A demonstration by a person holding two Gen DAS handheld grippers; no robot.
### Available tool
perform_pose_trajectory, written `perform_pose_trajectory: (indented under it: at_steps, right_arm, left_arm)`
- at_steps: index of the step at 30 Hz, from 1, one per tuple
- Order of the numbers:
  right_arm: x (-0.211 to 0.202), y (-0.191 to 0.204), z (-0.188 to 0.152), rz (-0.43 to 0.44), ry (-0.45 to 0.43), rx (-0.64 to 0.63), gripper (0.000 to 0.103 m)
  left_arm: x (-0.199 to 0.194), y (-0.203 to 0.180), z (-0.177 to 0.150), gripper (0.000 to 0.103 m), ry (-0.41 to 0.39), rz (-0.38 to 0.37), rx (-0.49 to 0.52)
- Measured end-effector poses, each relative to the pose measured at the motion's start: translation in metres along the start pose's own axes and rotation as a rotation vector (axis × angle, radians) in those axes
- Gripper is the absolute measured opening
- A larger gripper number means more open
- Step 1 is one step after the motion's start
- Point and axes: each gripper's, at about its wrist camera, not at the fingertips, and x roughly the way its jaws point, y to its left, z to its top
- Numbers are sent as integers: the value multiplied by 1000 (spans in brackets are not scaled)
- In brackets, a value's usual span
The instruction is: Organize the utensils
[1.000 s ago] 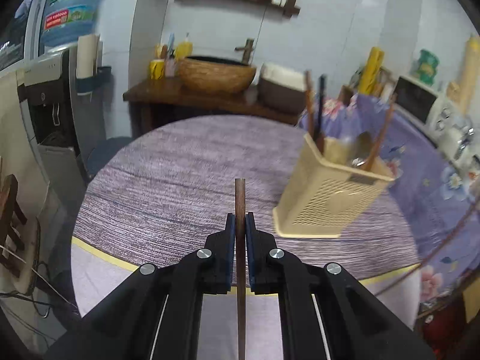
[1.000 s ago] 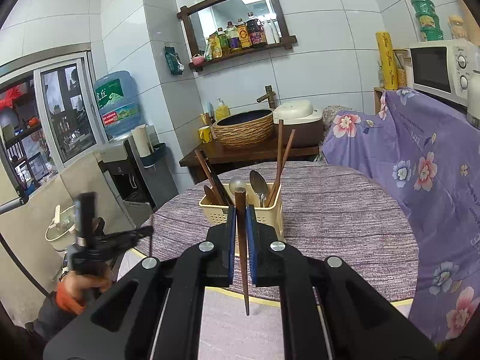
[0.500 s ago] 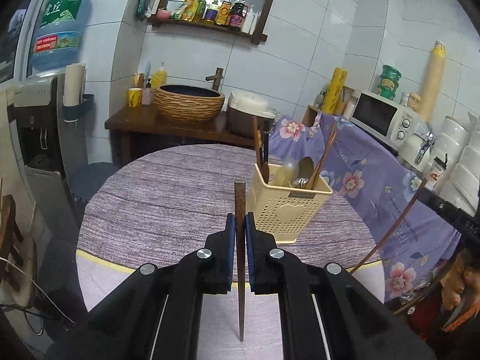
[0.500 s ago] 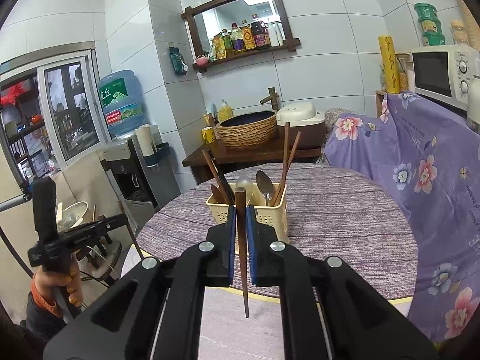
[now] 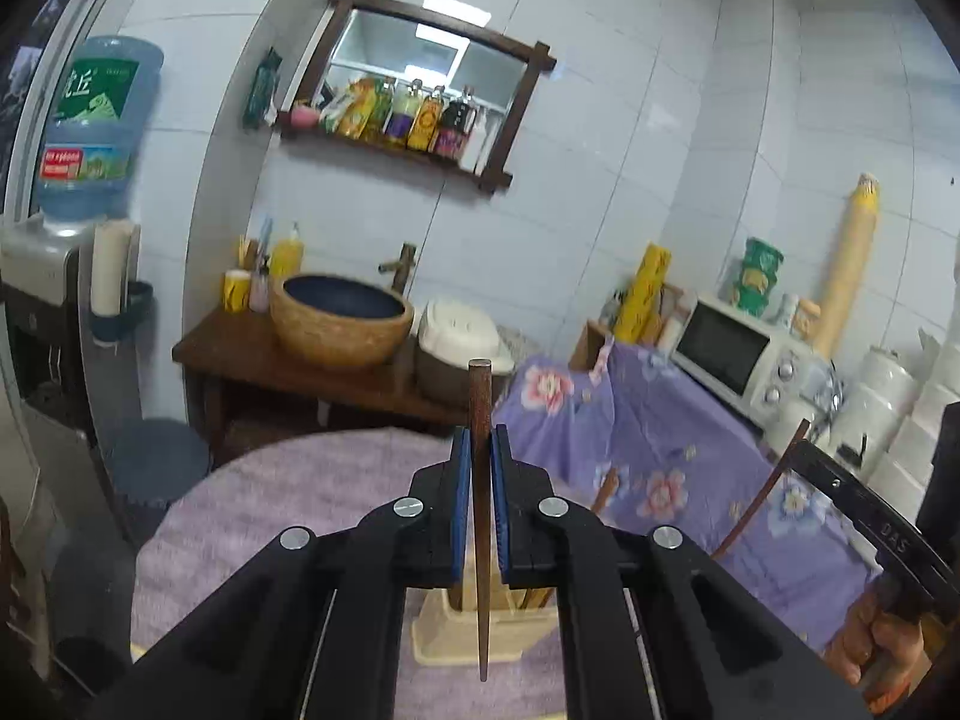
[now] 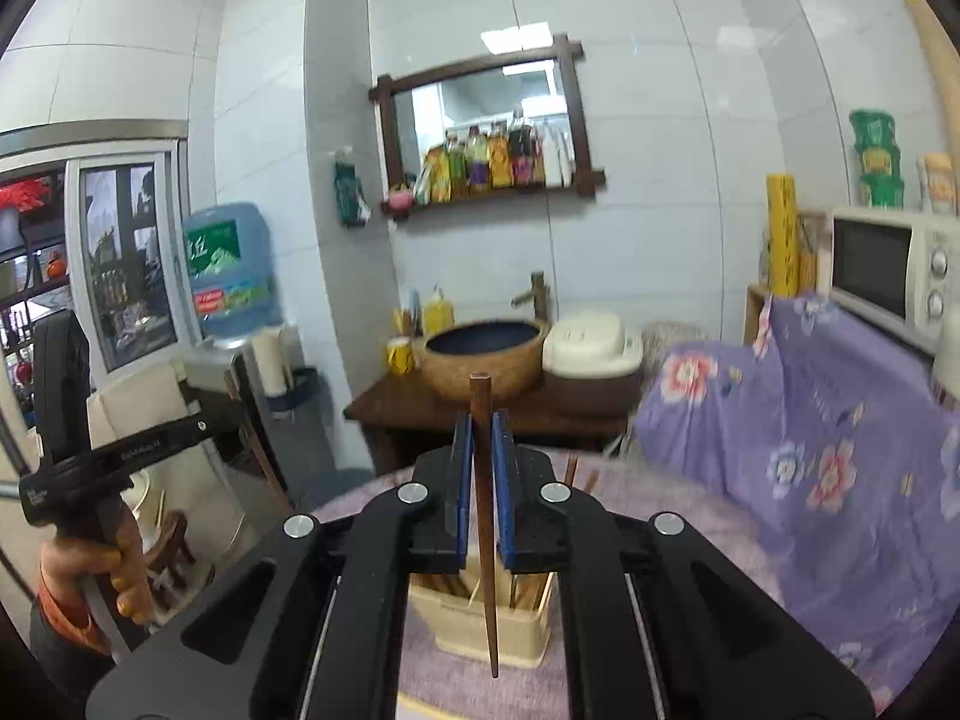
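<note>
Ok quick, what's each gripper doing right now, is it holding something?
Left gripper: jaws shut on a dark wooden chopstick, held upright.
Right gripper: jaws shut on another wooden chopstick, also upright.

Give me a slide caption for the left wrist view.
Left gripper clamps a dark wooden chopstick upright above the beige plastic utensil holder.
</note>
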Motion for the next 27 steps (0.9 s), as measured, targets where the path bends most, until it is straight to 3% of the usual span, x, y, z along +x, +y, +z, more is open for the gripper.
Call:
perform_pose_trajectory:
  at_steps: [3,6,19,24,27]
  right_arm:
    - [17,7,24,-32,-39,-28,8]
    - [35,8,26,-35,-54,-30,8]
    - [122,-17,-89,-57,164,25,8]
    - [125,-27,-107,-41,174,62,8]
    - [117,-28,-114,-37,168,57,15]
  left_arm:
    - [22,-14,16,8,-26,24,17]
    - [46,-22,12,8,-28,37,36]
    - [118,-2,-95,8,124,79,81]
    - [118,1,-104,8,114,64,104]
    - [107,2,-104,18,106,42,111]
